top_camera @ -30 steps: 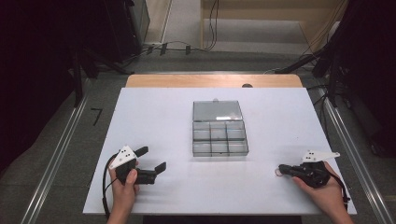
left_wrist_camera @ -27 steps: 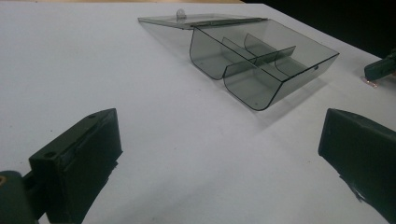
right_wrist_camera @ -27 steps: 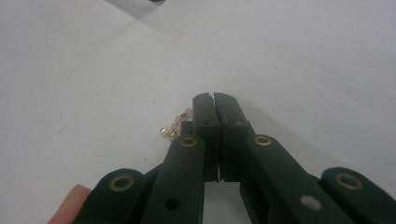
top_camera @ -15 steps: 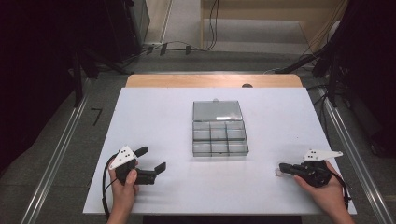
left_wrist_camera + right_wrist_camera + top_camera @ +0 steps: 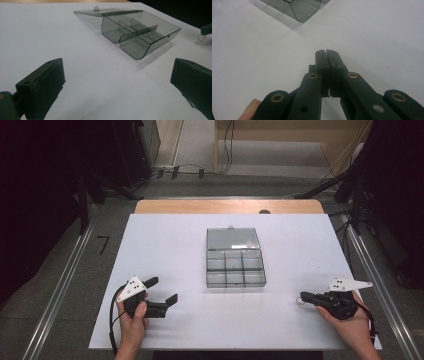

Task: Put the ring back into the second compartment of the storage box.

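Nearest me, my two hands sit at the front edge of the white table [image 5: 165, 235]. My left hand [image 5: 132, 320] holds the left gripper [image 5: 162, 294] low over the table at the front left, its jaws spread wide apart with nothing but bare tabletop between them. In the left gripper view the jaws frame the white surface, and the way ahead to the box is open.

At the front right, my right hand [image 5: 350, 322] holds the right gripper [image 5: 303, 297], pointed toward the left. Its jaws are pressed together, tips meeting in the right gripper view. A small pale ring [image 5: 299, 302] sits right at the tips; in the left gripper view it hangs just under them [image 5: 200, 38], but I cannot tell whether the jaws pinch it or it only lies against them.

Farther out, near the middle of the table and well apart from both grippers, stands the clear smoky plastic box [image 5: 235, 266], divided into compartments that look empty. Its lid [image 5: 233, 238] lies open flat on the far side.

Beyond the white top, a wooden edge [image 5: 200, 206] shows. Past that is grey floor with cables [image 5: 190, 170], and dark equipment at both sides.
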{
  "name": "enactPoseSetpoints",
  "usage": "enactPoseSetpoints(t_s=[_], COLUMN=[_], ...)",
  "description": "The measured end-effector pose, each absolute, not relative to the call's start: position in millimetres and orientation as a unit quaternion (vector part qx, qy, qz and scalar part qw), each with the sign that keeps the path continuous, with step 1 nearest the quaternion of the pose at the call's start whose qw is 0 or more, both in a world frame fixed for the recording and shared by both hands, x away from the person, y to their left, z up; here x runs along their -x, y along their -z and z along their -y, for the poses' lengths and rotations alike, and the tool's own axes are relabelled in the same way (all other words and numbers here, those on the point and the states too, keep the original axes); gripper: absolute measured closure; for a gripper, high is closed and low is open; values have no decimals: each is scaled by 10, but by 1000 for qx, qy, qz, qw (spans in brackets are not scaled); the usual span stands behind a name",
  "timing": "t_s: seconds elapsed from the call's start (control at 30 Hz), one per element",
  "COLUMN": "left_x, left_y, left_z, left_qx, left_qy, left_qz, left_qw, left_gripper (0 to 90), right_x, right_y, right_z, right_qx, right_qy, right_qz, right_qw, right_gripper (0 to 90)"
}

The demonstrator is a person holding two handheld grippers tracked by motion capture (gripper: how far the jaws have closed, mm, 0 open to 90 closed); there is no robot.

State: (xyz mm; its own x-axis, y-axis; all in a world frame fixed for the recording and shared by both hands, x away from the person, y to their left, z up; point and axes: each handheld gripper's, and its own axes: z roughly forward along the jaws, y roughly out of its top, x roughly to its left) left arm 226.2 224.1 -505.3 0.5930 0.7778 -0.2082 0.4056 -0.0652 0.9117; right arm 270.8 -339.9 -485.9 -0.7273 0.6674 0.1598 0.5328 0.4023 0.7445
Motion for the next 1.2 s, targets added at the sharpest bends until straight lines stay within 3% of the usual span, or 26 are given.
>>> enactPoseSetpoints(t_s=[1.2], left_x=[-2257], left_y=[5060], left_z=[-2226], left_qx=[-709], left_qy=[-177], left_qz=[-418], left_qw=[540], left_gripper=[0], right_x=[-2739], right_y=[4642], right_z=[3303], right_qx=[-354], right_qy=[-444], right_qz=[-818], right_qw=[97], right_gripper=[869])
